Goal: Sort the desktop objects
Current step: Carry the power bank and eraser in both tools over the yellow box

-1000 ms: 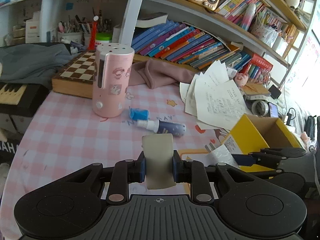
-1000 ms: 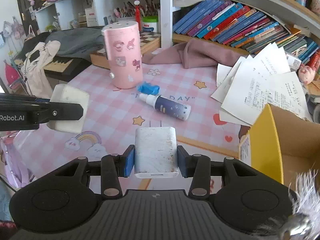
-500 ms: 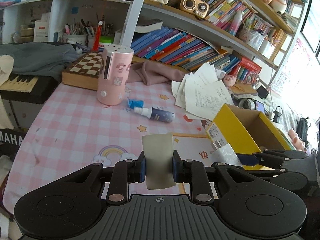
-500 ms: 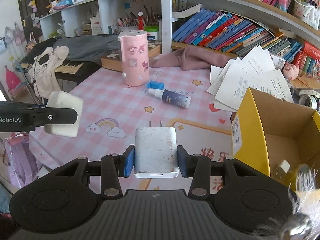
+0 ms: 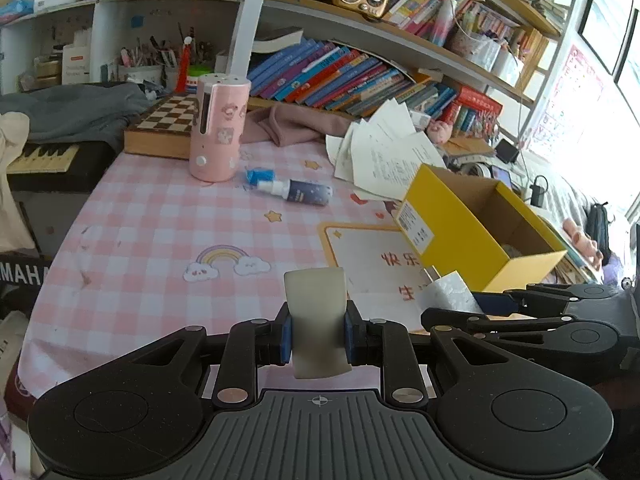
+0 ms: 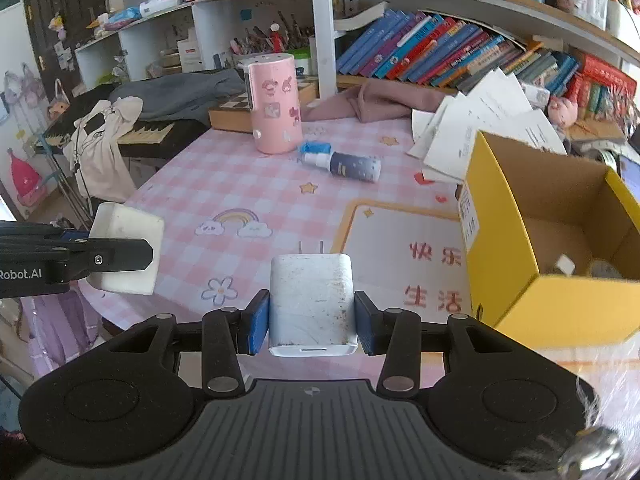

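My left gripper is shut on a white eraser-like block, held above the near edge of the pink checked table; the block also shows at the left of the right wrist view. My right gripper is shut on a white two-pin charger plug, also seen in the left wrist view. An open yellow cardboard box stands to the right with small items inside. A dark spray bottle lies beside a blue cap and a pink cylinder.
Loose papers lie behind the yellow box. A chessboard box, a pink cloth and a book shelf line the back. A keyboard sits beyond the left table edge.
Both grippers have pulled back and risen from the table with their objects still held. The pink cylinder and bottle look farther away, and more of the yellow box interior shows.
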Tool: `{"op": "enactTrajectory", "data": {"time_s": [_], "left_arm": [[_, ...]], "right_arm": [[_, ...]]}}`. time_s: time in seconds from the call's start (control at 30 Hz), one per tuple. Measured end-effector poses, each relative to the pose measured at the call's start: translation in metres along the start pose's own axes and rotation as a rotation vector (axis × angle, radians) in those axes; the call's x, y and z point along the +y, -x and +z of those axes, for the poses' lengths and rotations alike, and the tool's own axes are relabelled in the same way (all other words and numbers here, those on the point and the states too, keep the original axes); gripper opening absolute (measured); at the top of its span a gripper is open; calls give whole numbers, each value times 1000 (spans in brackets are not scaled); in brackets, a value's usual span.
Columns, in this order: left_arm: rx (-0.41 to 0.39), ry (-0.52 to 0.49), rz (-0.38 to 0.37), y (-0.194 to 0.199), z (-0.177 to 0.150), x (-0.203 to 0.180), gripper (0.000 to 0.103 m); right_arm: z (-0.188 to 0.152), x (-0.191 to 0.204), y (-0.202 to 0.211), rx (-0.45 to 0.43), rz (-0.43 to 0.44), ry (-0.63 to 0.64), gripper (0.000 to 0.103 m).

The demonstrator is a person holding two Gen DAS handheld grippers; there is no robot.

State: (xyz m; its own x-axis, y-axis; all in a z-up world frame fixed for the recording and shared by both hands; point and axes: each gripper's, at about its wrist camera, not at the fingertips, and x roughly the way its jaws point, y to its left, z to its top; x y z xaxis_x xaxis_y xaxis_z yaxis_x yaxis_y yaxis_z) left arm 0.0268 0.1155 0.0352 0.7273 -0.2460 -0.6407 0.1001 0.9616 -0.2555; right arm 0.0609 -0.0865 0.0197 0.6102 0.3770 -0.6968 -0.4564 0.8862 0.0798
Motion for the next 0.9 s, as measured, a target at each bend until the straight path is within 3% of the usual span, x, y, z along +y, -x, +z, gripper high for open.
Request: {"op": "enactTrajectory", "data": {"time_s": [0.27, 0.9], "left_arm": [[38, -49, -69, -9, -2, -19, 23], [109, -295, -349, -70, 16, -116, 22]], "right_arm": [[-22, -13, 18, 18, -53, -68, 41], [-62, -97, 67, 16, -324, -324, 41]]}}
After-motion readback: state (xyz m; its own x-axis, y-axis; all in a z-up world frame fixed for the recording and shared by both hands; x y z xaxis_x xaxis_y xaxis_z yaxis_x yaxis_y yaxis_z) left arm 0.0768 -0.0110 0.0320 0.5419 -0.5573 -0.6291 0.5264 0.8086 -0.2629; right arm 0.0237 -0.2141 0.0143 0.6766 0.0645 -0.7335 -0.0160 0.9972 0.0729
